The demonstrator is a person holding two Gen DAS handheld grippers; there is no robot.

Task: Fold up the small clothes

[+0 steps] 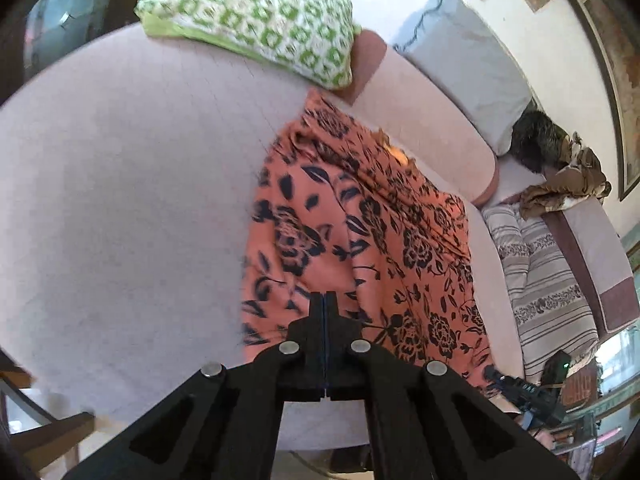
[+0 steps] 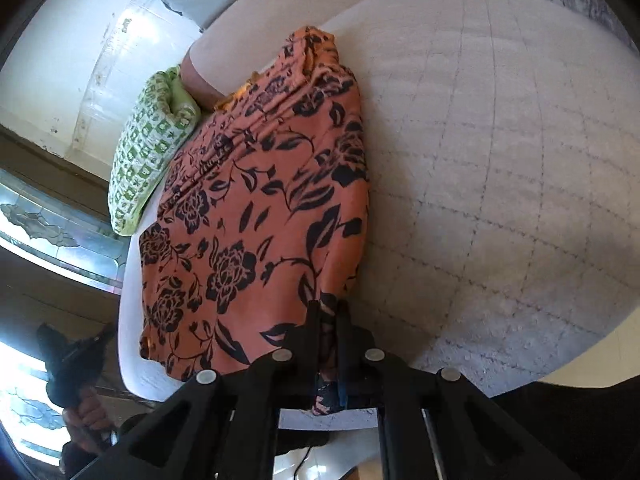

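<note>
An orange garment with black flowers (image 1: 360,240) lies spread on a pale bed cover (image 1: 120,208). My left gripper (image 1: 324,296) is shut at the garment's near edge; whether cloth is pinched between the fingers cannot be told. In the right wrist view the same garment (image 2: 248,208) lies lengthwise on the quilted cover (image 2: 500,160). My right gripper (image 2: 329,308) is shut on the garment's near right corner, with cloth bunched between the fingers and hanging below them.
A green and white pillow (image 1: 256,20) lies at the far side, a grey-blue pillow (image 1: 468,60) and a striped pillow (image 1: 548,280) to the right. Brown clothes (image 1: 568,188) lie on the far right. The other gripper (image 2: 72,364) shows at lower left.
</note>
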